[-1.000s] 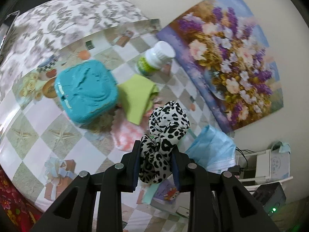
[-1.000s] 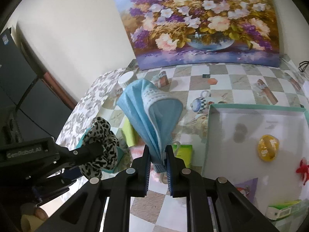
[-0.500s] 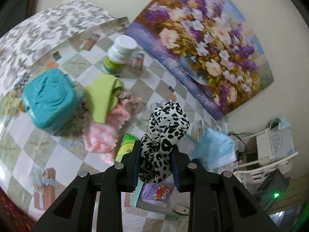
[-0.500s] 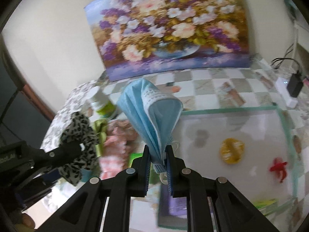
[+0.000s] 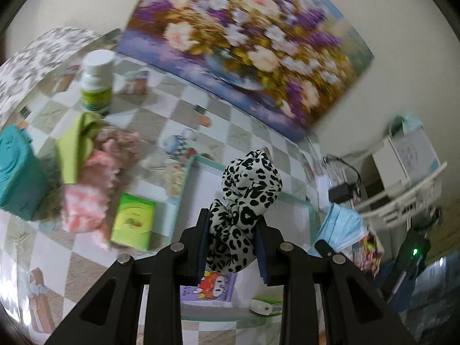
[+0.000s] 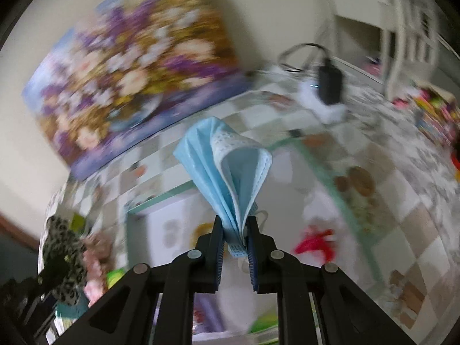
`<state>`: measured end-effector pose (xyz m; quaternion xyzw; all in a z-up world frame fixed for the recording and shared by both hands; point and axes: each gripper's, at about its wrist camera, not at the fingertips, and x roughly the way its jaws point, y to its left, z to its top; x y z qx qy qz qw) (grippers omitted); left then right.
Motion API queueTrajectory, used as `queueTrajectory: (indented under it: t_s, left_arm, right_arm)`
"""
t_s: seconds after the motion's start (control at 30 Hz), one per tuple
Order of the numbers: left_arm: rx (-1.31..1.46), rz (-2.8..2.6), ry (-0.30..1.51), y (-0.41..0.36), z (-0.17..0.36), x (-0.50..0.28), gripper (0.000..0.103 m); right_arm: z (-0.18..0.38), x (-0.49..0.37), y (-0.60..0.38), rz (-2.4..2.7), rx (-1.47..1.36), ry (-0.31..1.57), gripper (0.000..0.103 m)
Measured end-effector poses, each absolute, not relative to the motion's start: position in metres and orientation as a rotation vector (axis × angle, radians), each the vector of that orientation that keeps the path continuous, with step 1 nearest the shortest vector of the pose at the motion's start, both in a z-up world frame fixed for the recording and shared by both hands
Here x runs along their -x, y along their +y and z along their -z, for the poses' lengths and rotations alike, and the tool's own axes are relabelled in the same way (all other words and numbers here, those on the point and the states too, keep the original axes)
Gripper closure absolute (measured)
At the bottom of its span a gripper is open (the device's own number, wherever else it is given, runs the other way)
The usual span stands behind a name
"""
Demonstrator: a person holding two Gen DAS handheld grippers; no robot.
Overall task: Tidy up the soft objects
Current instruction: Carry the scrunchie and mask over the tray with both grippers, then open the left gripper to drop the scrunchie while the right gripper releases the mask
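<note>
My left gripper [image 5: 232, 231] is shut on a black-and-white leopard-print scrunchie [image 5: 247, 198] and holds it above a white tray with a teal rim [image 5: 189, 169]. My right gripper [image 6: 234, 237] is shut on a folded light-blue face mask [image 6: 227, 169], held in the air over the same tray [image 6: 313, 161]. The mask also shows at the right of the left wrist view [image 5: 342, 227]. The scrunchie shows at the far left of the right wrist view [image 6: 64, 256]. A pink fluffy cloth [image 5: 92, 184] and a green cloth [image 5: 76, 141] lie left of the tray.
A teal box [image 5: 15, 172], a white pill bottle [image 5: 96, 82] and a green carton [image 5: 133, 221] are on the checkered table. The tray holds a yellow item [image 6: 202, 230], a red toy [image 6: 314, 243] and a purple card [image 5: 211, 286]. A flower painting [image 5: 244, 37] leans on the wall.
Both grippers have swung to the right over the tray with their loads still held. The views are motion-blurred. The teal box has slid to the left edge of the left wrist view.
</note>
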<state>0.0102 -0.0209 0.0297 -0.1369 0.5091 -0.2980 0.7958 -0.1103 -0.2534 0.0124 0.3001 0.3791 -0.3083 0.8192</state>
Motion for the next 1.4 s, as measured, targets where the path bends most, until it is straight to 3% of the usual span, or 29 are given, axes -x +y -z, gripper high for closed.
queueTrajectory:
  t_s: [0.33,0.73,0.97,1.3,1.4]
  left_arm:
    - [0.175,0.674,1.125,-0.055,-0.009,-0.001,0.073]
    - [0.121,0.648,1.223,-0.067,0.026,-0.006,0.070]
    - [0.103,0.671,1.228,-0.072,0.024,-0.005,0.055]
    - [0.064,0.701,1.229,-0.077,0.019,-0.003,0.051]
    - [0.082,0.701,1.219,-0.073,0.015,-0.005,0.038]
  right_arm:
    - [0.008,0.140,-0.289,0.753,-0.725,0.823,0.087]
    - [0.036,0.109,-0.263,0.631,-0.633,0.975,0.087]
    - [0.047,0.106,-0.262,0.620,-0.639,1.019,0.086]
    - [0.049,0.102,-0.262,0.622,-0.635,1.032,0.085]
    - [0.050,0.102,-0.262,0.625,-0.647,1.036,0.080]
